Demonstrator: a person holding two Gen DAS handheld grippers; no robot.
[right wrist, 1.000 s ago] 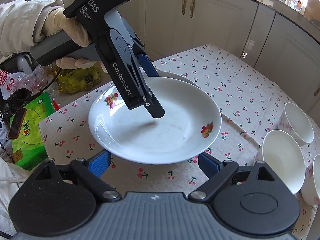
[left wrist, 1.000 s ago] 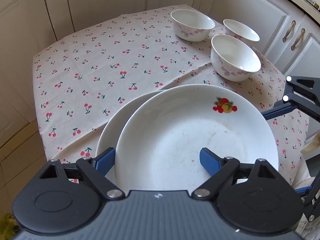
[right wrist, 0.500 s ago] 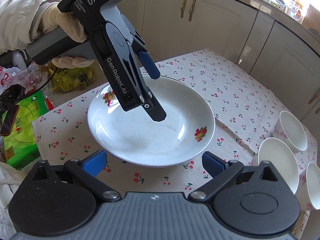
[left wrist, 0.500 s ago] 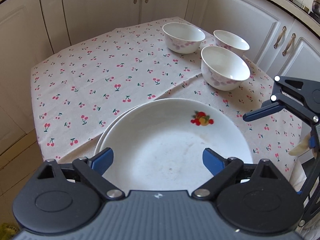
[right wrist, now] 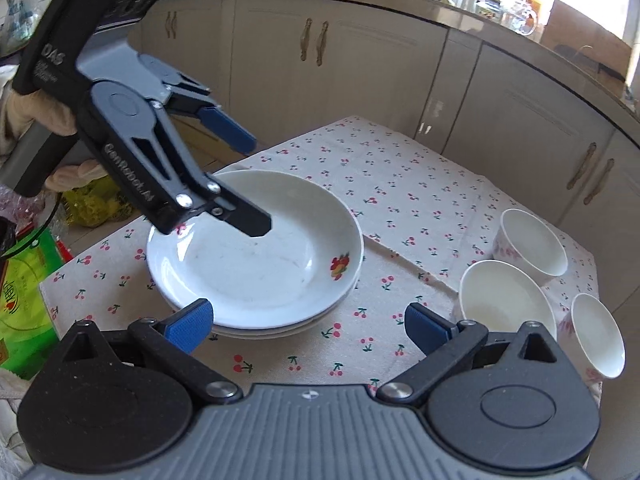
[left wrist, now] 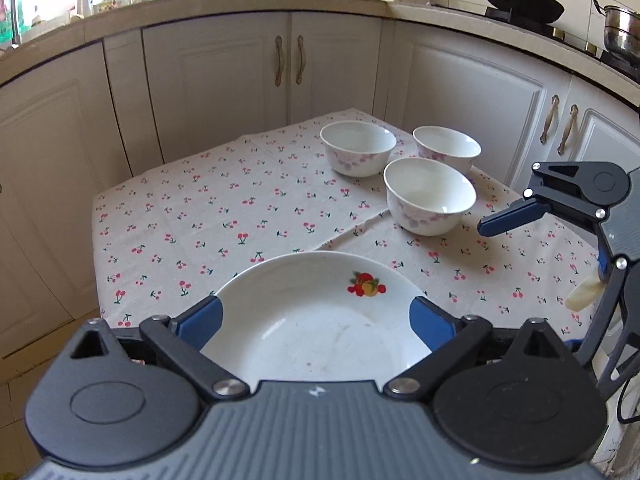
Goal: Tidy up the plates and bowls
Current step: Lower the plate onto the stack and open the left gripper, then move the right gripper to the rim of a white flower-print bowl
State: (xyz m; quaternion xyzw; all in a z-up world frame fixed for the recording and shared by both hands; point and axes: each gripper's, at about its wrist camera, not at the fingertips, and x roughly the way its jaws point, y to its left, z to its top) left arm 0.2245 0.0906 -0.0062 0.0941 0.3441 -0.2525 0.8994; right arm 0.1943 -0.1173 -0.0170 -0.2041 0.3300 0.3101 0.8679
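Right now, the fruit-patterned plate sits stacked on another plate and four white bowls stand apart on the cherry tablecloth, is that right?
Not quite: there are three bowls, not four, as both wrist views show: one, a second and a third. The fruit-patterned plate is indeed stacked on another plate on the cherry tablecloth.

The left hand-held gripper [right wrist: 248, 184] reads "DAS" on its body and, blurred, apparently "GenRobot.AI" on its linkage.

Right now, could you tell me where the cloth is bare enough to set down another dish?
The widest bare patch of tablecloth lies beyond the stacked plates and left of the three bowls, up to the far edge. A narrower strip runs between plates and bowls. The bowl corner is crowded, and the left gripper hangs over the plates, jaws opening and empty.
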